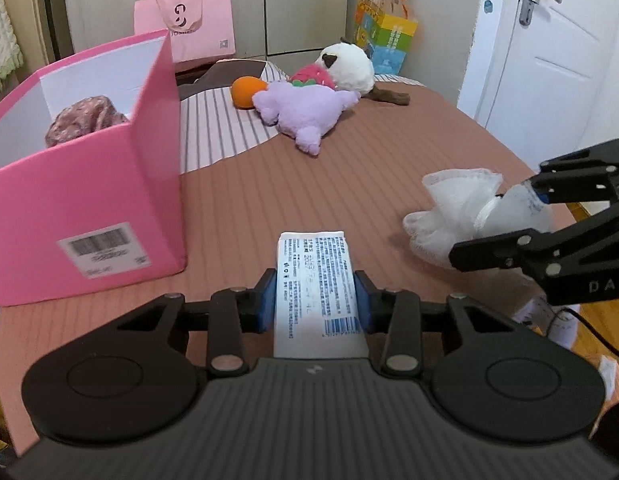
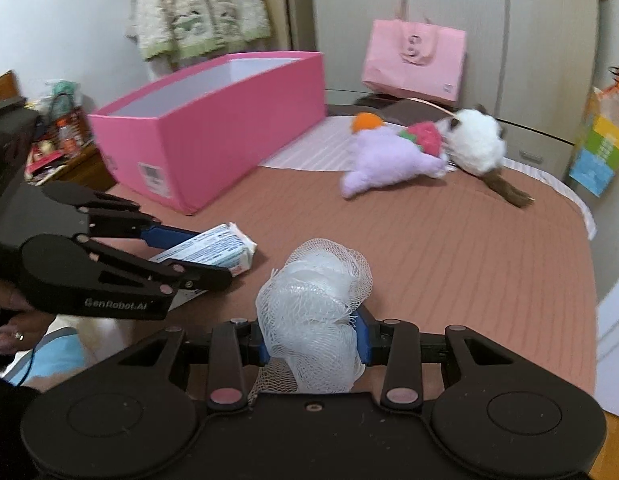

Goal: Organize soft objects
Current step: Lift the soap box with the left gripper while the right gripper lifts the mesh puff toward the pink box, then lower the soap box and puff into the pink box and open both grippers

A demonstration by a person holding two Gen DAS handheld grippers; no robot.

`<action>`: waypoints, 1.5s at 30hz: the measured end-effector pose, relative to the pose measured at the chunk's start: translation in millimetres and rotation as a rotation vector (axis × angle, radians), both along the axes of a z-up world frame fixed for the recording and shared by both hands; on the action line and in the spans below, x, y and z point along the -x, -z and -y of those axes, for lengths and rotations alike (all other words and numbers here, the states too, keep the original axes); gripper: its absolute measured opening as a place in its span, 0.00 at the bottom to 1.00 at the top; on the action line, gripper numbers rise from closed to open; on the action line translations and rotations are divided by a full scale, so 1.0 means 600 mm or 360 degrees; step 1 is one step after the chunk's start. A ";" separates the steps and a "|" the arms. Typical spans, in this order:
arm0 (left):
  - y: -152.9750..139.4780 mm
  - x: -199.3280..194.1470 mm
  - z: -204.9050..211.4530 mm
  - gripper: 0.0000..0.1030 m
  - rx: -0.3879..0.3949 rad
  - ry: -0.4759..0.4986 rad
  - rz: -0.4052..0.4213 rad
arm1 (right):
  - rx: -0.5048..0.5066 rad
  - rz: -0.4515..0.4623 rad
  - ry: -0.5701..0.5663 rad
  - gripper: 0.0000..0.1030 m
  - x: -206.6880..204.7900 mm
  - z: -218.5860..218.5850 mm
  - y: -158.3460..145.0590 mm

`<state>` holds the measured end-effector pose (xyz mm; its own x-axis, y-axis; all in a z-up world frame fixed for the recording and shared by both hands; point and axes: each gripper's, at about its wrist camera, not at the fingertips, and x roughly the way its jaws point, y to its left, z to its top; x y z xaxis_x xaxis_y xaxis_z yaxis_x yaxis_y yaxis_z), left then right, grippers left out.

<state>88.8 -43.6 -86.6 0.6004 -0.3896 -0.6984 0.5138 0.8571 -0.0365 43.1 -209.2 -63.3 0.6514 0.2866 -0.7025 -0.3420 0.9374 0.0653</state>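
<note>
We hold both items just above the brown bed [image 1: 349,152], near the pink box [image 1: 85,216]. Left claw [image 1: 315,300] clamps a soft white tissue pack [image 1: 315,276], light and squashy, label print unreadable. Right claw [image 2: 313,346] grips a limp white mesh bundle [image 2: 313,300] at mid-body. Claws marked "GenRobot.AI", "DAS".

home bedroom, quilted bed [image 1: 389,168], wardrobe doors [image 2: 549,40], white door [image 1: 549,60]

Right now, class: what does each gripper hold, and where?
Left gripper: tissue pack, by its long sides. Right gripper: mesh puff, around its lower half.
</note>
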 end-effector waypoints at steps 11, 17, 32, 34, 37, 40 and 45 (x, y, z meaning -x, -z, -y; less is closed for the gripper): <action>-0.048 0.038 -0.094 0.37 -0.0164 -0.0013 -0.0192 | -0.0139 -0.0136 -0.0355 0.42 -0.003 -0.069 -0.031; -0.086 0.056 -0.158 0.37 -0.0115 -0.0120 -0.0213 | -0.0156 -0.0162 -0.0499 0.42 -0.023 -0.101 -0.061; -0.203 0.018 -0.218 0.37 0.0003 -0.0198 0.0223 | -0.0269 0.0165 -0.0527 0.42 -0.066 -0.161 -0.162; -0.205 -0.006 -0.221 0.37 0.0007 -0.0218 0.0257 | -0.0256 0.0198 -0.0527 0.42 -0.087 -0.176 -0.165; -0.205 -0.042 -0.231 0.37 0.0062 -0.0214 0.0241 | -0.0253 0.0226 -0.0524 0.42 -0.124 -0.200 -0.167; -0.203 -0.084 -0.238 0.37 0.0072 -0.0247 0.0278 | -0.0212 0.0256 -0.0496 0.42 -0.162 -0.221 -0.167; -0.187 -0.177 -0.240 0.37 0.0001 -0.0313 0.0285 | -0.0111 0.0265 -0.0445 0.42 -0.243 -0.248 -0.156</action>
<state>194.8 100.5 25.8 0.7788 -0.2535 -0.5738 0.3355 0.9412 0.0395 188.9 -60.1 30.5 0.6450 0.5143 -0.5652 -0.5970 0.8009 0.0474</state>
